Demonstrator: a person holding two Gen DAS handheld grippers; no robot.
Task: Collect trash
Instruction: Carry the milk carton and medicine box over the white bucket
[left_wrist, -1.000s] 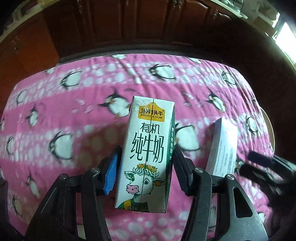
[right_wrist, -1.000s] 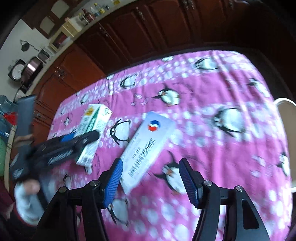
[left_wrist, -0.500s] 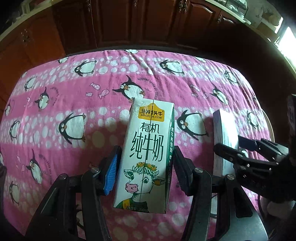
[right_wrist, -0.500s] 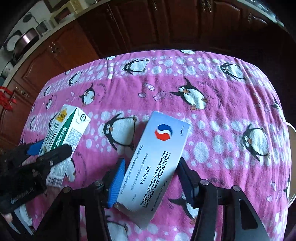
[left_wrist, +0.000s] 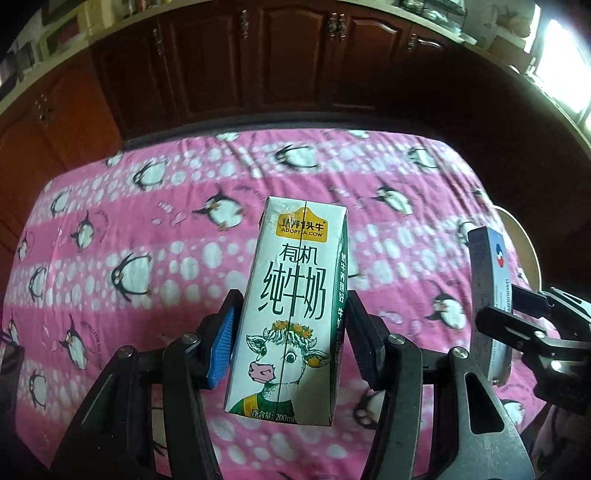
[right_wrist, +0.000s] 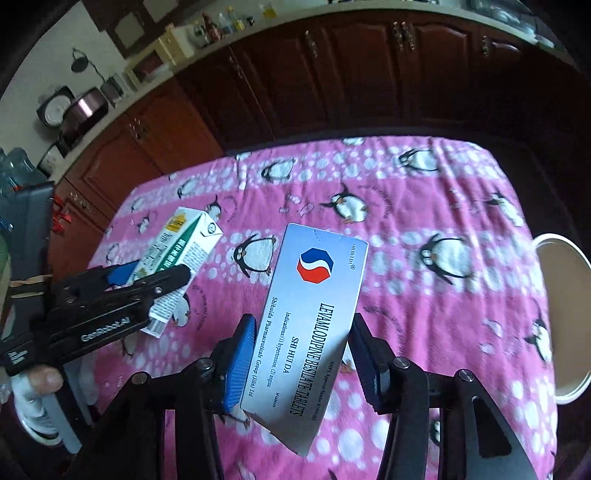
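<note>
Each camera sits close behind its own gripper and looks steeply down at the pink penguin cloth (left_wrist: 147, 229). Both share it; the cupboards (right_wrist: 332, 92) at twelve o'clock look blurry.

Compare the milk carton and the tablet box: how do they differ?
The milk carton is white and green with a cartoon cow; the tablet box is silver-grey with a red-and-blue logo. The carton is thick and blocky, the box flat and thin. Carton sits in the left tongs, box in the right tongs. Both are clamped above the penguin cloth.
</note>
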